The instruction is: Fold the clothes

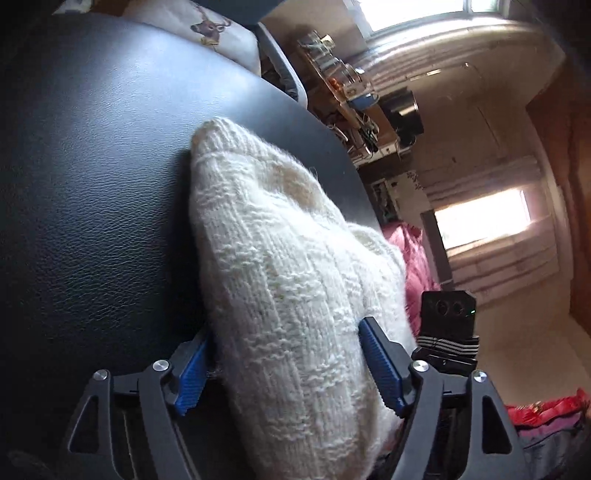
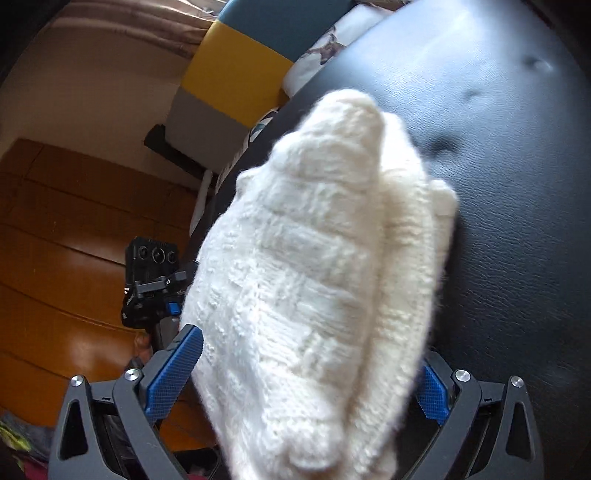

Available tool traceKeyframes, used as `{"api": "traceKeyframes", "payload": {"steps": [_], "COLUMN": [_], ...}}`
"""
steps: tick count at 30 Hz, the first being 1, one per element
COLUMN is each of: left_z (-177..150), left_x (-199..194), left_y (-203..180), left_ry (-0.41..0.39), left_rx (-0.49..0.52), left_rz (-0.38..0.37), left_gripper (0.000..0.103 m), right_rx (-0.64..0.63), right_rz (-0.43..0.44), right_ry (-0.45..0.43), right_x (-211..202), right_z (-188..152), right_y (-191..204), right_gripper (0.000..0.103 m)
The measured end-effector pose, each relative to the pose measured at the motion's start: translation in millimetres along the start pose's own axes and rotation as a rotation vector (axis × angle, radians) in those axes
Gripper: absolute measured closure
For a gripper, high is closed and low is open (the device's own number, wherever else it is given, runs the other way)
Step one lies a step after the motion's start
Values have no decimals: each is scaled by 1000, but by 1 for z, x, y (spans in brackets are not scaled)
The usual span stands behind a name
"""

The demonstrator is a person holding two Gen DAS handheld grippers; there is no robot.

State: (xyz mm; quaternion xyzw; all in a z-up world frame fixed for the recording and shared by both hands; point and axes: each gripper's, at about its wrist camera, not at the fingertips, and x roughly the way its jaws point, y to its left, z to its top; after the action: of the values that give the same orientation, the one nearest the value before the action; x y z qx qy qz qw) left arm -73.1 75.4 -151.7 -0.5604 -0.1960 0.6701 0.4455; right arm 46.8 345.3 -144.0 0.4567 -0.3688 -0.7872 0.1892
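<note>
Two grippers are working on one cream knitted sweater [image 1: 280, 266], which is lying bundled in thick folds on a black leather seat [image 1: 92, 184], close to that seat's edge on the side facing the wooden floor [image 2: 66, 229].

Left gripper [image 1: 284, 365]: jaws are standing wide apart. The sweater's fold is sitting between the blue ribbed pads [image 1: 380, 365]; whether the pads are pressing the wool cannot be told, though the wide spread reads as released rather than clenched.

Right gripper [image 2: 310, 376]: jaws are likewise standing wide apart, with the bulk of the sweater [image 2: 314, 277] lying between the blue pads [image 2: 173, 373]. The wool is brushing the pads, but no pinch is showing. This view is slightly blurred.

Each wrist camera is catching the other gripper's black body beyond the seat's edge. A white cushion with a deer print [image 1: 210, 29] is resting at the far edge of the seat. Pink fabric [image 1: 413, 258] is showing just past the seat's edge, behind the sweater. A yellow and grey block [image 2: 229, 81] is standing beyond the far edge, in the right wrist view.
</note>
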Motion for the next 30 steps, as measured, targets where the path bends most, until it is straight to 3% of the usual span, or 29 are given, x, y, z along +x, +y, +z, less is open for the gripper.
{"api": "traceKeyframes", "payload": {"steps": [1,2,4,9,17,22,30], "left_z": [-3,-7,-13,-22,-14,6,55], "left_x": [1,1,0,-2,-1,28,96], "left_y": [-3,-5,-12,-32,-66,-108,-183], "left_ry": [-3,-15,-39,-88,-95,-57,14], "left_rx": [20,29,53,110,179,274,424], "left_rz": [9,17,40,88,13,-19,-65], "left_gripper": [40,47,53,56,56,57,57], "right_rx": [2,11,12,-48,-66,-44,-25], "right_rz": [-8,-12,-27,-69,-54,-58,-143], "right_ry": [-9,-18,-33,-52,-106,-183,-335], "right_x": [-1,-2,-4,-8,-24,-50,-113], "right_z": [-3,-7,-12,-19,-28,-30,-17], "right_y": [-1,-3,-3,11,18,16,-1], "right_gripper": [36,43,48,49,57,59,59]}}
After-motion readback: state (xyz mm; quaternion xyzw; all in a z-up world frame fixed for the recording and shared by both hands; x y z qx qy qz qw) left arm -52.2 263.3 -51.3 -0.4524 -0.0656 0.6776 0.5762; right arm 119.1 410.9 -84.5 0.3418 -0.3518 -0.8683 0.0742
